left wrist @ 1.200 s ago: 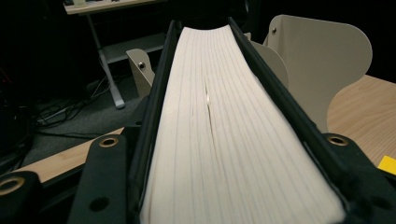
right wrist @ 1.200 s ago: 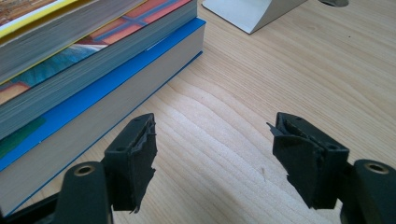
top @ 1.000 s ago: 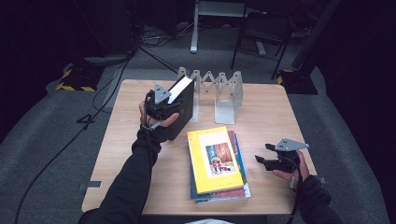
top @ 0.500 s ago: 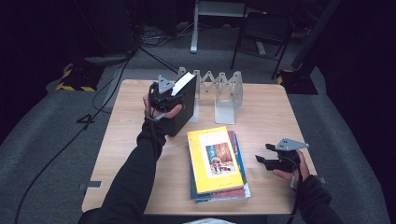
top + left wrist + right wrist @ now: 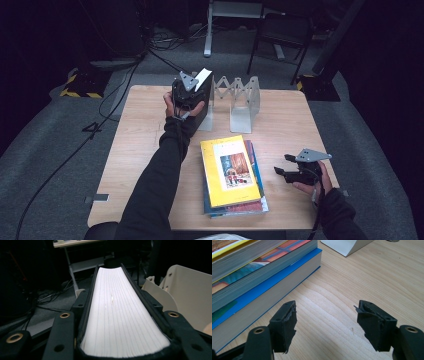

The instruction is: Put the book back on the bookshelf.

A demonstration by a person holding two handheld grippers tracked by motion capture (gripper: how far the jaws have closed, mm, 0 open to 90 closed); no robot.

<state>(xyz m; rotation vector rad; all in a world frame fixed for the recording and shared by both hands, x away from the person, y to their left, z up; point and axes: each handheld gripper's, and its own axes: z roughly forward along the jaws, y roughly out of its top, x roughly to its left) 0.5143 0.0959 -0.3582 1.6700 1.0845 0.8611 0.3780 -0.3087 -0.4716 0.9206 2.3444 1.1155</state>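
My left gripper (image 5: 192, 92) is shut on a thick black-covered book (image 5: 202, 100), held upright at the left end of the metal accordion book rack (image 5: 240, 102) at the table's back. In the left gripper view the book's white page edges (image 5: 117, 315) run between the two black jaws, with a cream rack divider (image 5: 190, 292) to the right. My right gripper (image 5: 289, 172) rests low at the table's right front, open, nothing between its fingers. A stack of books (image 5: 231, 172) with a yellow cover on top lies flat in the middle front; its edges (image 5: 259, 282) lie left of the right gripper (image 5: 325, 325).
The wooden table (image 5: 135, 150) has bare surface on its left side and far right. Cables (image 5: 100, 120) trail over the grey floor to the left. A chair and a desk frame (image 5: 235, 25) stand behind the table.
My left gripper has carried the black book back and to the right, up against the left end of the rack. The right gripper has stayed where it was.
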